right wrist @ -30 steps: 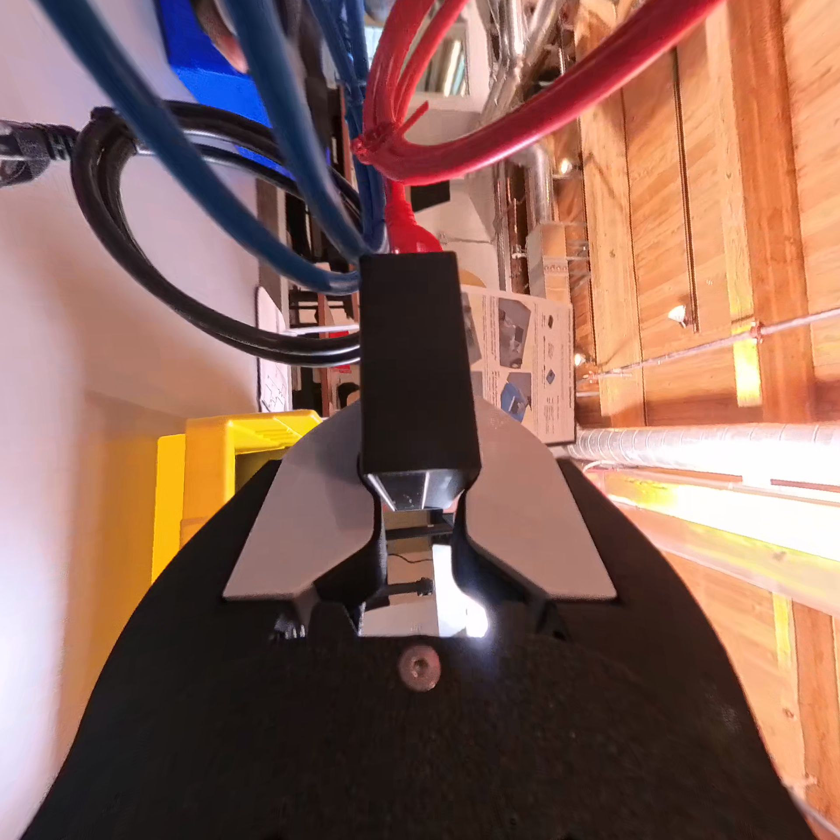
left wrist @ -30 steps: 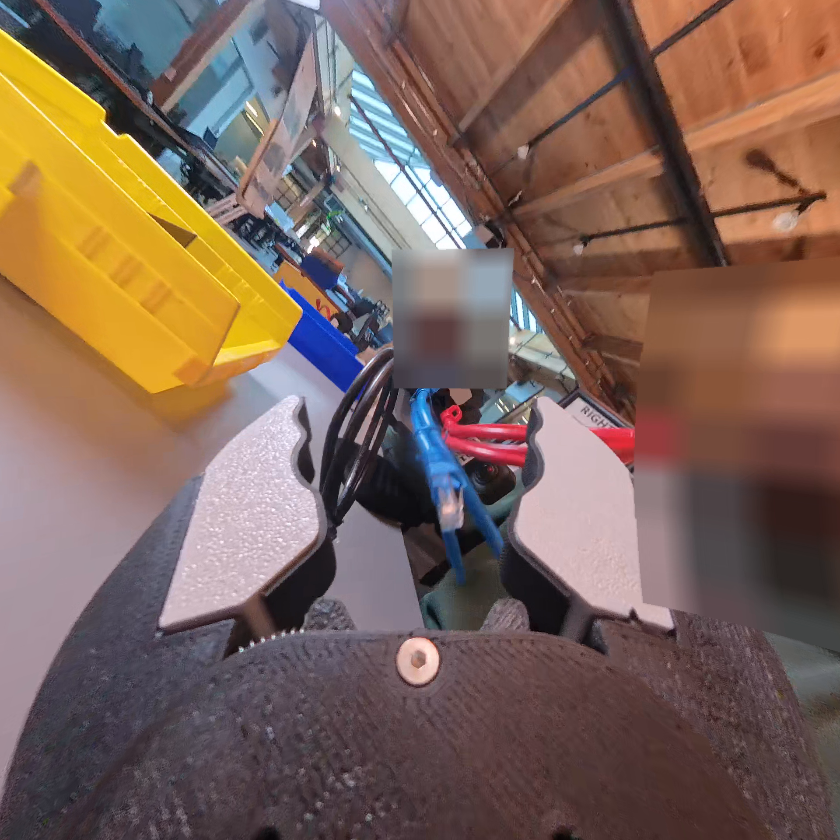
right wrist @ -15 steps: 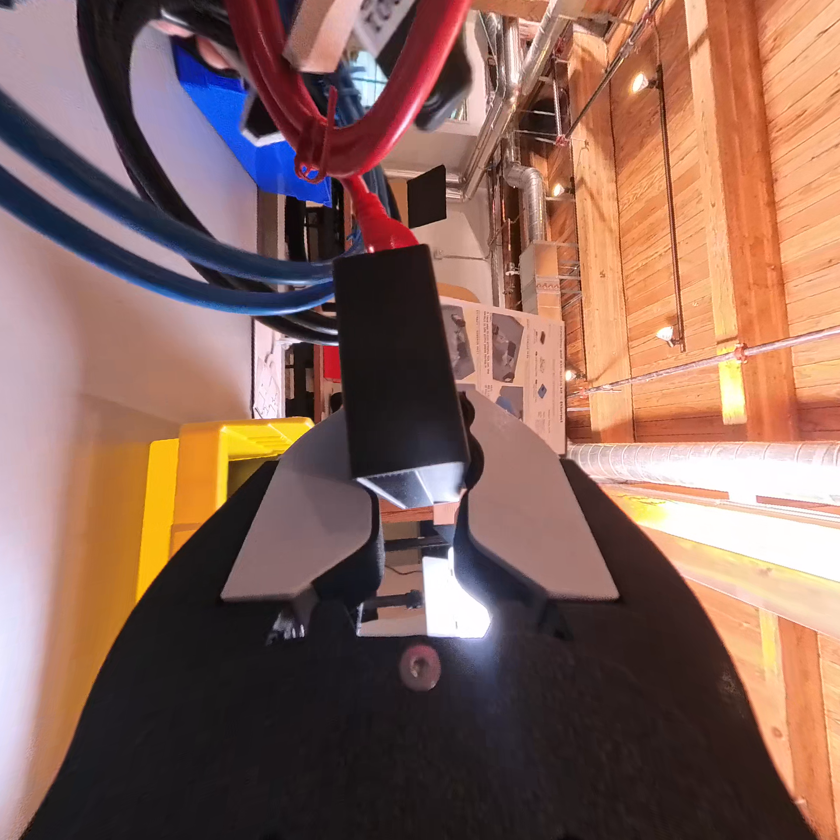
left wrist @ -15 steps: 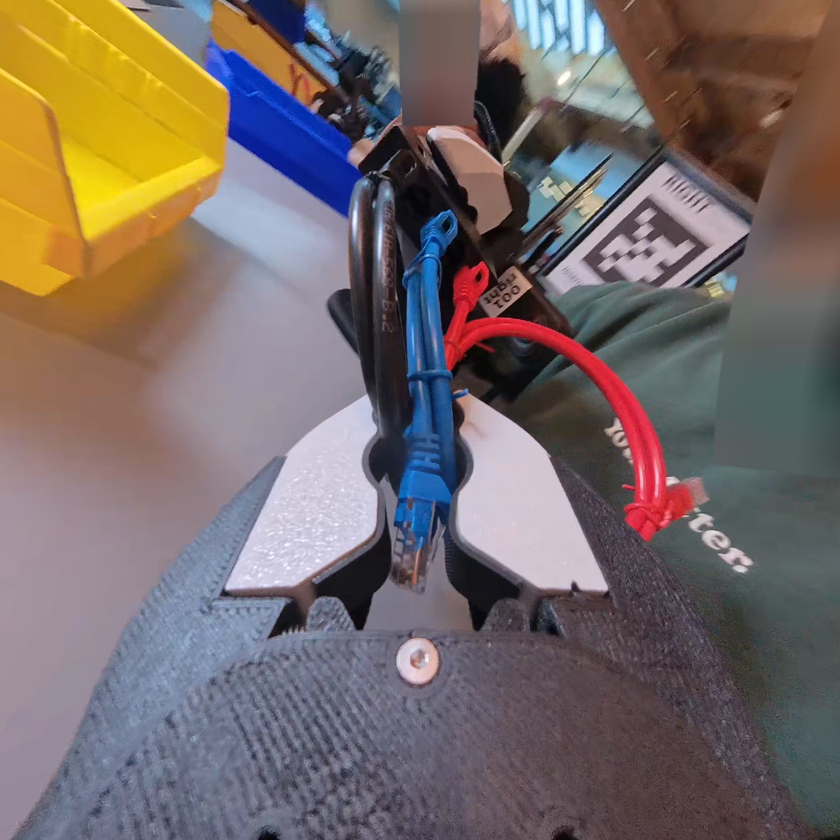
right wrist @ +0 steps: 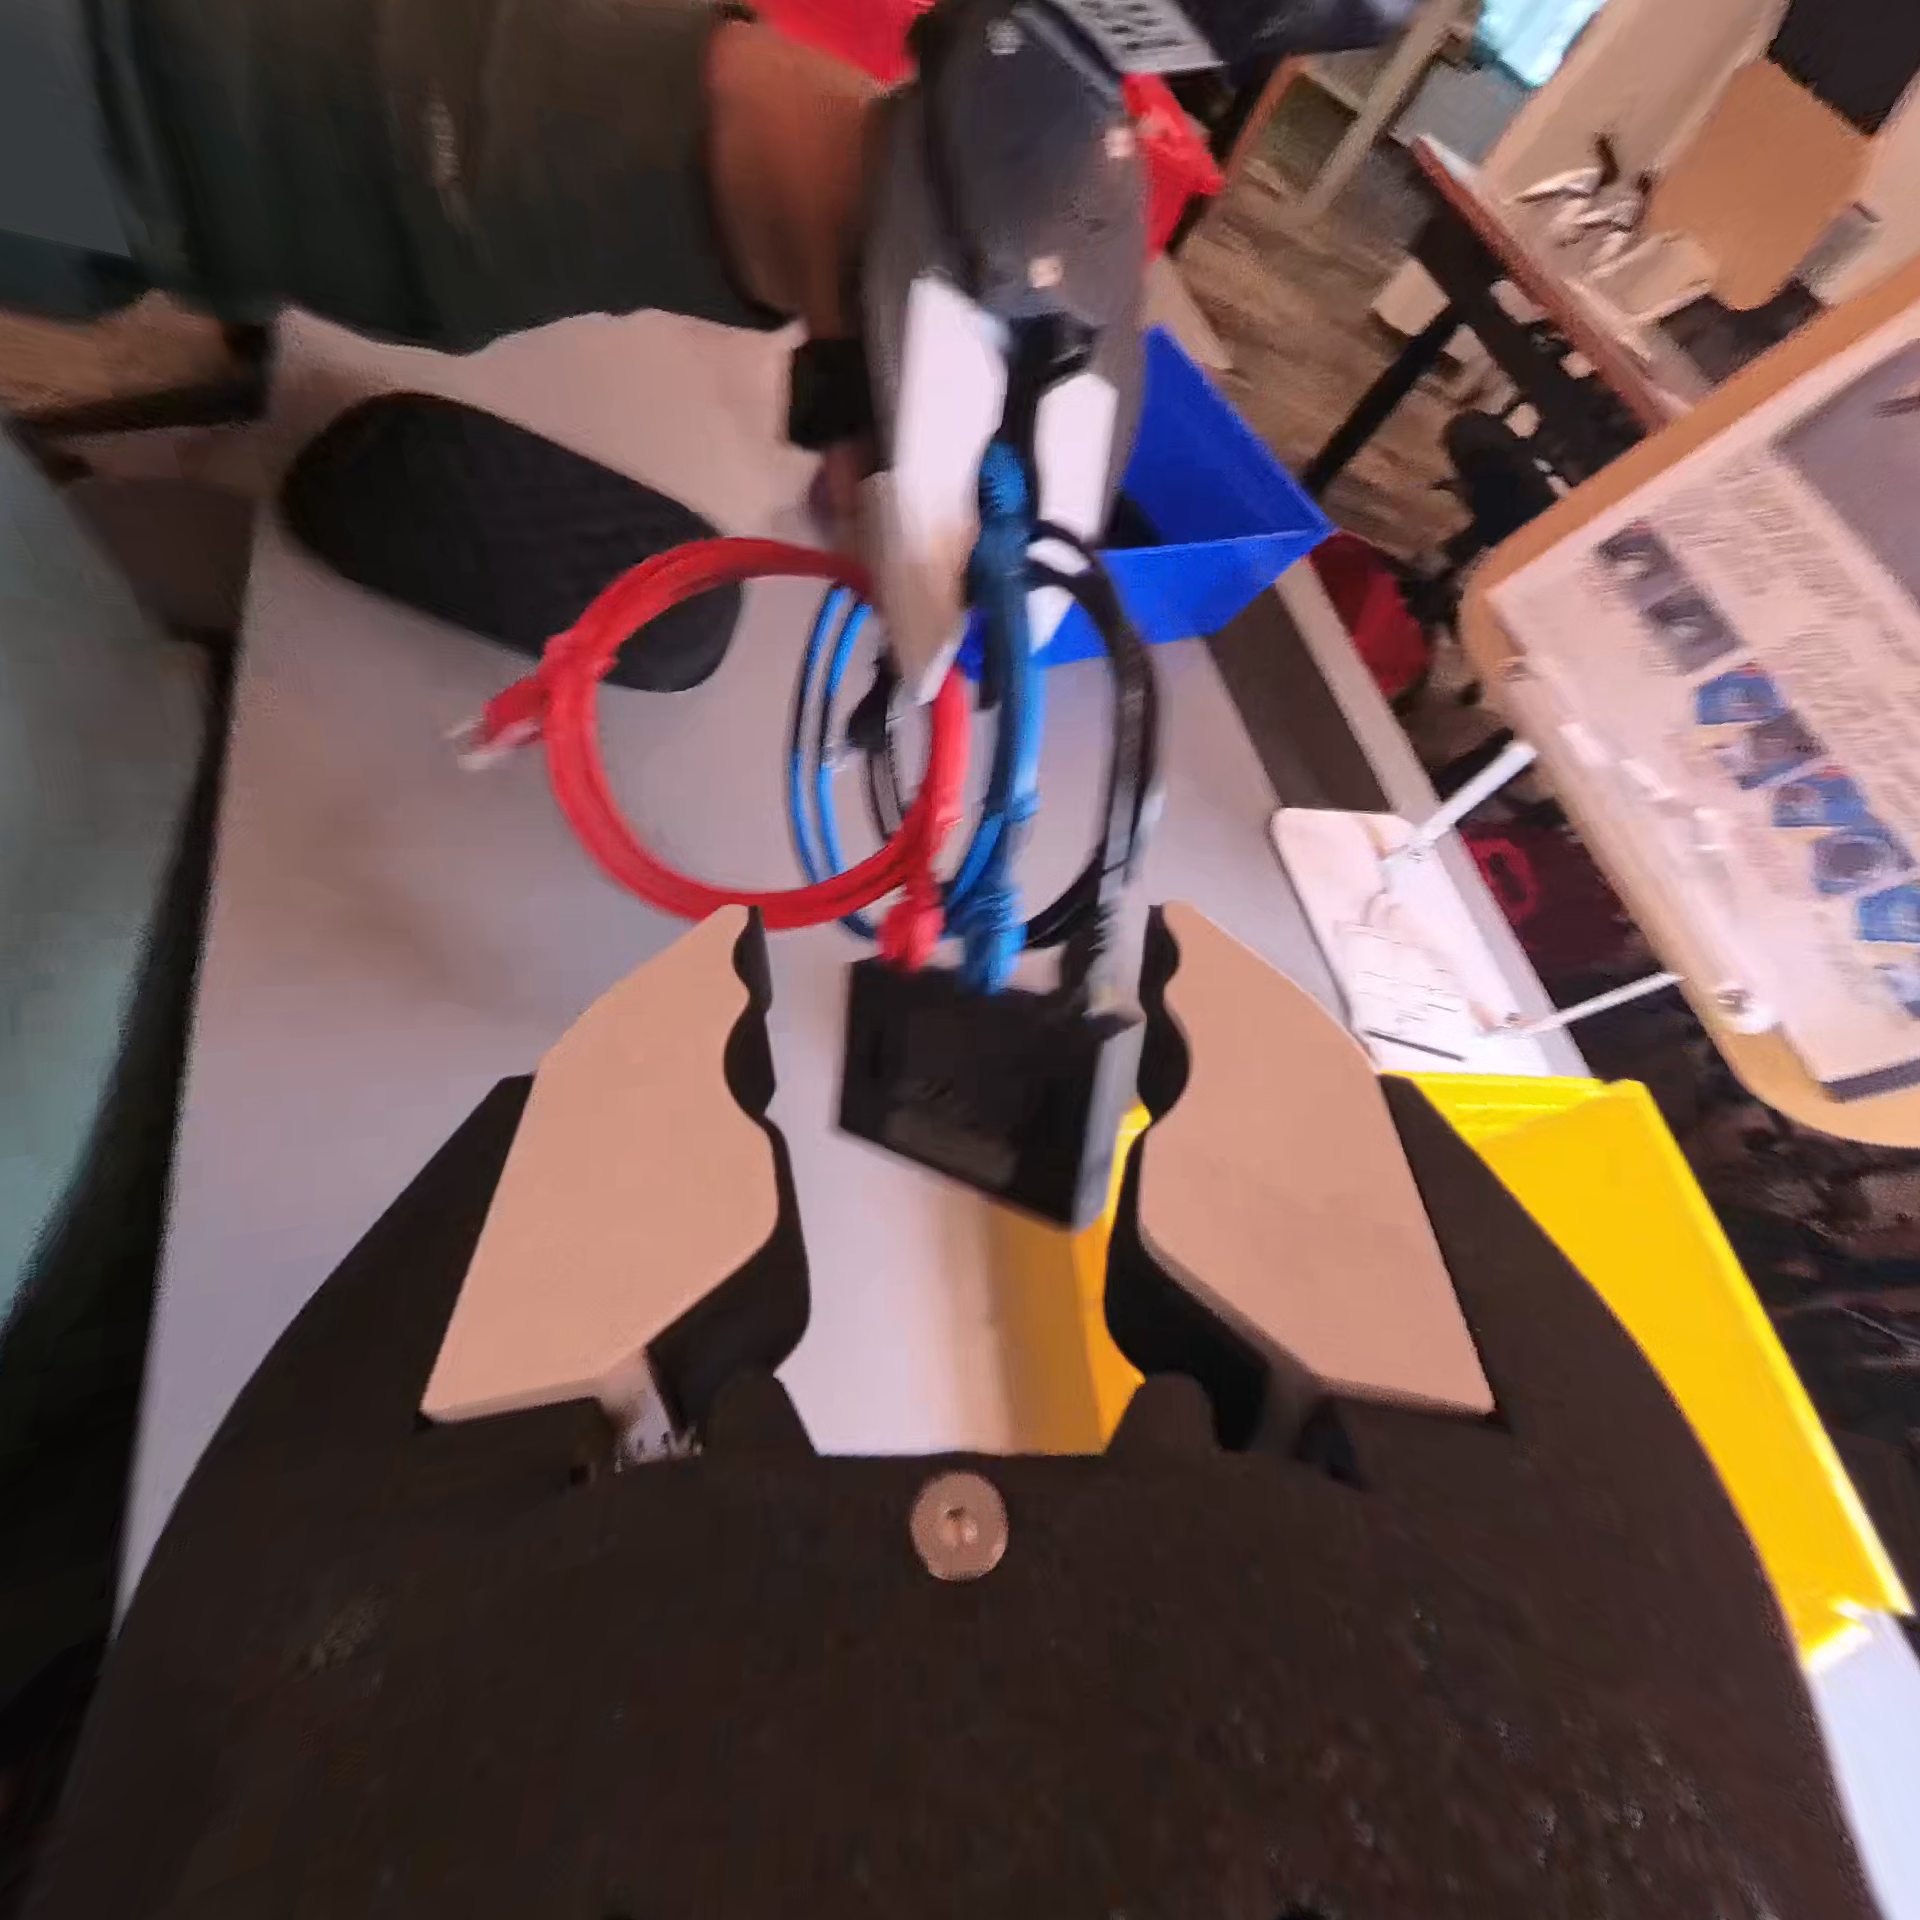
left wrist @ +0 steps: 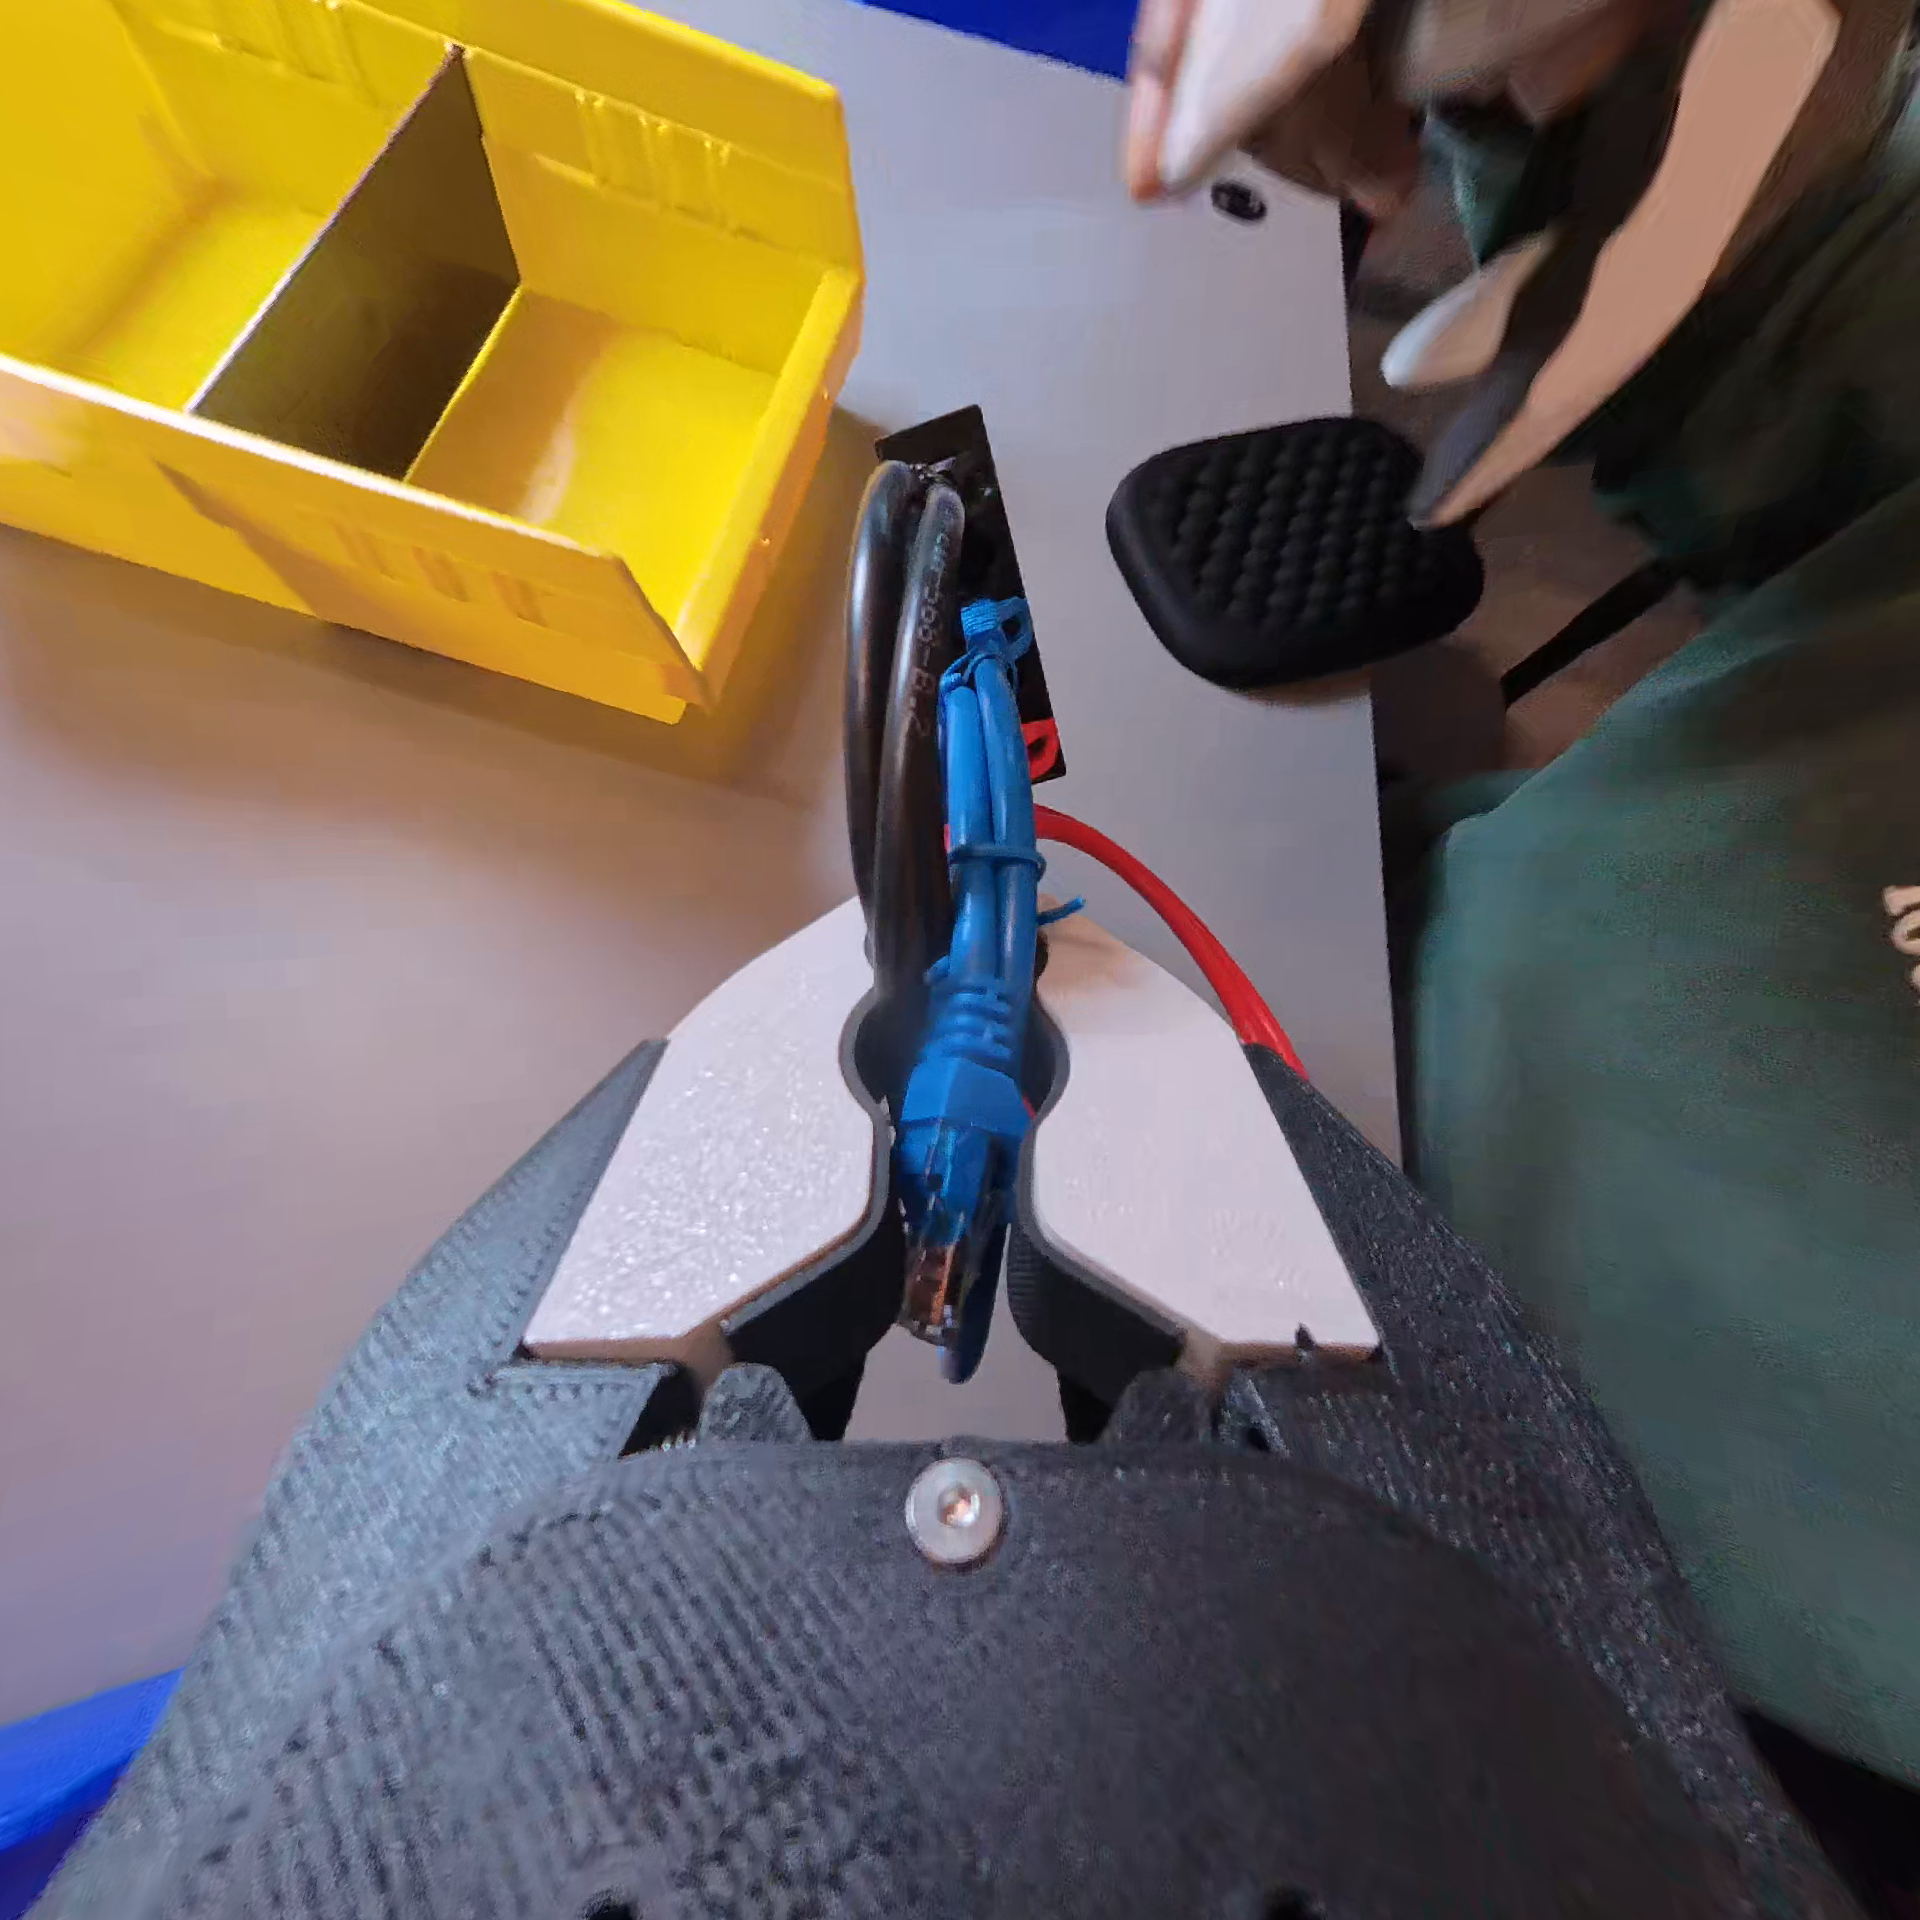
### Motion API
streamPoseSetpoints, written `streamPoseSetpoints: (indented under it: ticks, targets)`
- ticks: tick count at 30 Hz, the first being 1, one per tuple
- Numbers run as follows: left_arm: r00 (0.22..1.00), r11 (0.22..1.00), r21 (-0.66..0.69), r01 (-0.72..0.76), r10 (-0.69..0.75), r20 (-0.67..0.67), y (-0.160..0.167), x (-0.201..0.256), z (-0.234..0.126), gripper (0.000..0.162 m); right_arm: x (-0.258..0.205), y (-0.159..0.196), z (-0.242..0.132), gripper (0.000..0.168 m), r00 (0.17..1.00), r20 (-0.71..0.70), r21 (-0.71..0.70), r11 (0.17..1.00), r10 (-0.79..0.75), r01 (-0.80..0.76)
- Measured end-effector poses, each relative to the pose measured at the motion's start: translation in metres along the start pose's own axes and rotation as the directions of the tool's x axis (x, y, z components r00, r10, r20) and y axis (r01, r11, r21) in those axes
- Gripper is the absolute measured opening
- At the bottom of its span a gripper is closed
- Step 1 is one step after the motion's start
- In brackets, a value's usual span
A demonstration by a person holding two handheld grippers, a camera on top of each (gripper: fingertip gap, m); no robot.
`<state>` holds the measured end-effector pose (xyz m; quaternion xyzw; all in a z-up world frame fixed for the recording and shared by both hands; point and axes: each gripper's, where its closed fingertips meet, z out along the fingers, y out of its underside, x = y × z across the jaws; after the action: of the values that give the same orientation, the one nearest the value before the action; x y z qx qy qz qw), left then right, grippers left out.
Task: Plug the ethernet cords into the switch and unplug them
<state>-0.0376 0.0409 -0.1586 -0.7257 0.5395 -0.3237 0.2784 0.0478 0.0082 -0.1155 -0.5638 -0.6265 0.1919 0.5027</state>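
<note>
My left gripper (left wrist: 961,997) is shut on the plug end of the blue ethernet cord (left wrist: 977,831), with a black cord (left wrist: 883,727) running beside it. The black switch (left wrist: 987,582) hangs beyond on the cords, and a red cord (left wrist: 1164,925) loops off to the right. In the right wrist view my right gripper (right wrist: 956,925) is open and the blurred switch (right wrist: 987,1101) hangs between its fingers; I cannot tell if it touches them. The red (right wrist: 727,727), blue (right wrist: 997,727) and black (right wrist: 1132,727) cords run up from it to the left gripper (right wrist: 997,436).
A yellow divided bin (left wrist: 416,312) stands on the grey table (left wrist: 312,935), also seen in the right wrist view (right wrist: 1558,1299). There is also a black textured pad (left wrist: 1288,551), a blue bin (right wrist: 1216,520), a person's green-sleeved arm (left wrist: 1662,1039), and a stand with a printed sheet (right wrist: 1714,727) at right. Tip to tip, the grippers are about 11 centimetres apart.
My left gripper closed on the blue cord's plug. My right gripper opened and let go of the switch. Both views swung down toward the table.
</note>
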Motion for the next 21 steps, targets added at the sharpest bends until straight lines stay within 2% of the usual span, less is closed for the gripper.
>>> streamPoseSetpoints:
  ticks: [1, 3, 5, 6, 8, 9, 10, 13, 17, 21]
  targets:
    - [0.999, 0.998, -0.03, -0.049, 0.049, 0.011, -0.004, 0.003, 0.003, 0.019, 0.014, -0.002, 0.006, 0.068, 0.999, -0.035, -0.025, 1.0, -0.005, 0.004]
    - [0.991, 0.988, -0.079, -0.135, 0.136, 0.011, -0.014, 0.014, 0.011, 0.02, 0.026, 0.007, 0.026, 0.063, 1.0, 0.003, -0.116, 0.993, -0.01, 0.011]
    - [0.977, 0.973, -0.1, -0.209, 0.211, 0.019, -0.022, 0.022, 0.018, 0.02, 0.012, 0.02, 0.046, 0.045, 0.985, 0.17, -0.2, 0.98, 0.023, 0.012]
    - [0.969, 0.966, -0.11, -0.235, 0.241, 0.045, -0.024, 0.02, 0.018, 0.022, 0.005, 0.02, 0.051, 0.035, 0.973, 0.23, -0.199, 0.98, 0.034, 0.013]
    - [0.952, 0.959, -0.021, -0.283, 0.284, 0.116, -0.033, 0.012, 0.01, 0.025, 0.007, 0.015, 0.055, 0.015, 0.961, 0.25, -0.162, 0.984, 0.115, -0.075]
    - [0.959, 0.962, 0.045, -0.269, 0.263, 0.11, -0.036, 0.013, 0.007, 0.029, 0.009, 0.013, 0.055, 0.014, 0.954, 0.257, -0.138, 0.983, 0.156, -0.123]
    - [0.969, 0.967, 0.099, -0.236, 0.227, 0.095, -0.036, 0.015, 0.003, 0.034, 0.013, 0.015, 0.054, 0.014, 0.951, 0.253, -0.125, 0.981, 0.178, -0.15]
    - [0.98, 0.963, 0.205, -0.176, 0.153, 0.127, -0.027, 0.006, -0.004, 0.065, 0.025, 0.025, 0.05, 0.013, 0.942, 0.227, -0.092, 0.969, 0.246, -0.231]
    - [0.974, 0.904, 0.411, -0.114, 0.022, 0.223, -0.016, -0.018, -0.03, 0.057, 0.064, 0.04, 0.033, 0.014, 0.933, 0.12, -0.057, 0.941, 0.338, -0.333]
    - [0.987, 0.854, 0.519, 0.024, -0.104, 0.124, 0.01, -0.026, -0.034, 0.042, 0.143, 0.045, 0.002, 0.013, 0.913, -0.029, 0.051, 0.913, 0.406, -0.404]
